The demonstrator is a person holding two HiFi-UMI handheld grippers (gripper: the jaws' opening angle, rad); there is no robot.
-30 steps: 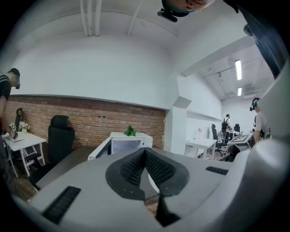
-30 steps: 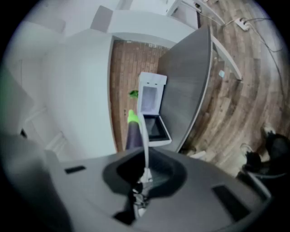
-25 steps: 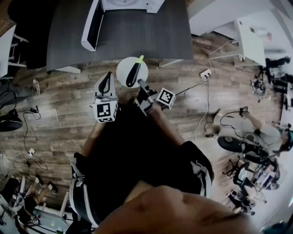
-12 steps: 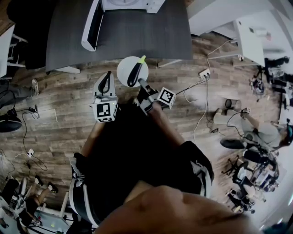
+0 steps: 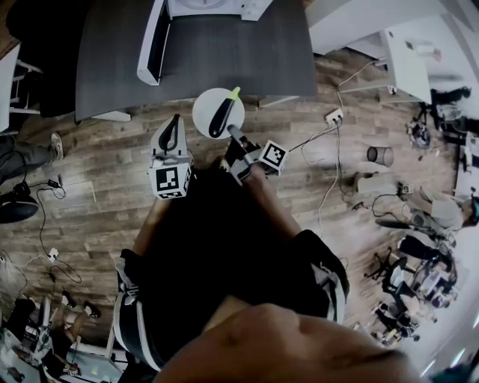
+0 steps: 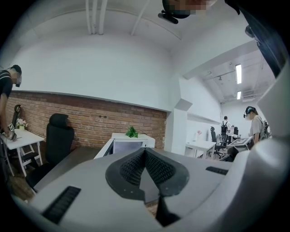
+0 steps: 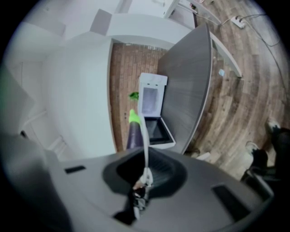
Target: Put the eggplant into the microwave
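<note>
A dark purple eggplant (image 5: 222, 116) with a green stem lies on a white plate (image 5: 204, 112), held in the air just short of the dark table (image 5: 224, 60). My right gripper (image 5: 234, 135) is shut on the plate's near rim. In the right gripper view the plate (image 7: 146, 140) shows edge-on between the pads of the right gripper (image 7: 146, 170), with the eggplant (image 7: 134, 133) on its left side. The white microwave (image 5: 202, 11) stands on the table with its door (image 5: 152, 41) swung open. My left gripper (image 5: 173, 126) hangs left of the plate, shut and holding nothing; its pads meet at the tips in the left gripper (image 6: 145, 154) view.
A black office chair (image 6: 59, 136) stands left of the table, against a brick wall. A small green plant (image 6: 132, 132) sits on the microwave (image 6: 128, 144). Cables and a power strip (image 5: 334, 117) lie on the wood floor at right. People stand at desks in the background.
Both grippers and the plate with the eggplant have shifted slightly toward the table; the left gripper moved a bit more. Both sets of jaws stay as they were.
</note>
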